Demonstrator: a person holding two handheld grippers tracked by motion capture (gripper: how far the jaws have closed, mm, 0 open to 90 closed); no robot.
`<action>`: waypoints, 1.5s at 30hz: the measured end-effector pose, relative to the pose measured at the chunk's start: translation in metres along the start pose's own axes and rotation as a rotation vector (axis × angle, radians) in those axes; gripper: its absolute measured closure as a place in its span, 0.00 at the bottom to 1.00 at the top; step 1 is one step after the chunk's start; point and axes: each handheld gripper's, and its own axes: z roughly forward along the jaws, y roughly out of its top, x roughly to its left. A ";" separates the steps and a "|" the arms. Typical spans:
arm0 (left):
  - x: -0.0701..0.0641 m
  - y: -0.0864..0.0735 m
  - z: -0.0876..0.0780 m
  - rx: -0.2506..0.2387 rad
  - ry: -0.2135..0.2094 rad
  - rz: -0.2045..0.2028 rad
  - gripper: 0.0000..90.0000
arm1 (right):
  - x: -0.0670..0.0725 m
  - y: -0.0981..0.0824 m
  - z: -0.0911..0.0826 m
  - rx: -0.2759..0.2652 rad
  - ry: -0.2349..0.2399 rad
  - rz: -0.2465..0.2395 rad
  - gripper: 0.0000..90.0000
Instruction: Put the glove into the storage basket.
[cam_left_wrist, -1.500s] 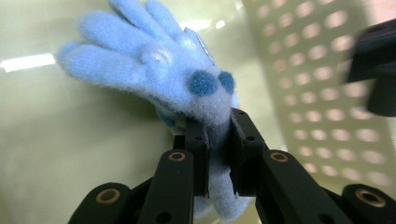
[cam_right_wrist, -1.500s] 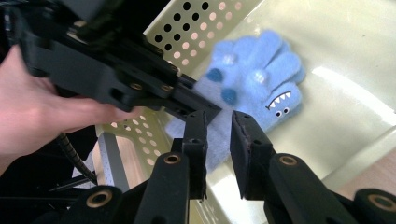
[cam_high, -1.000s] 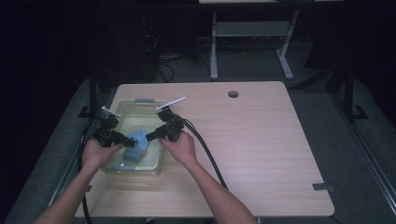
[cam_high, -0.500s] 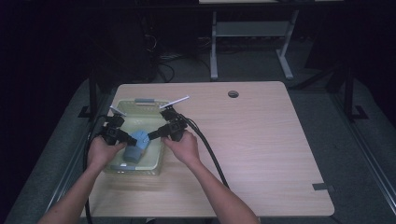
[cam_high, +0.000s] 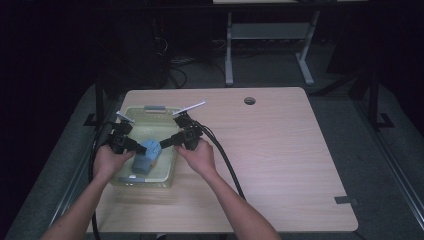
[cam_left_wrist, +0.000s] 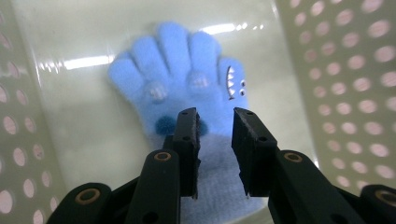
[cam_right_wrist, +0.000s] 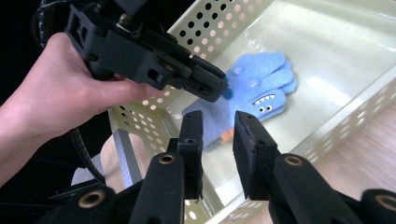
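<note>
Basket (cam_high: 150, 111): perforated, pale yellow-green.
Glove (cam_left_wrist: 187, 88): blue monster-face, flat on basket floor.
Left gripper (cam_left_wrist: 215, 122): released, jaws parted over glove cuff.
Right gripper (cam_right_wrist: 218, 126): released, above basket.

— What colours do I have in front of me?

— My glove (cam_left_wrist: 187, 79) is fluffy sky blue with a paler blue cuff, a dark blue pompom and a small face of white teeth and eyes. It lies in my pale cream basket (cam_right_wrist: 224, 28), whose walls are dotted with round holes.

— And my jaws?

— Both grippers are black. The table (cam_high: 280, 150) is light wood grain.
</note>
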 end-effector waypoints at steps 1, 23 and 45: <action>0.000 0.000 -0.001 -0.007 -0.003 -0.001 0.78 | 0.000 0.000 -0.002 -0.006 -0.005 -0.004 0.80; -0.001 -0.011 -0.027 -0.191 -0.163 -0.018 0.61 | -0.016 -0.006 -0.039 -0.061 -0.004 0.027 0.68; -0.023 -0.003 -0.034 -0.273 -0.237 -0.006 0.49 | -0.035 -0.020 -0.076 -0.111 0.037 0.066 0.57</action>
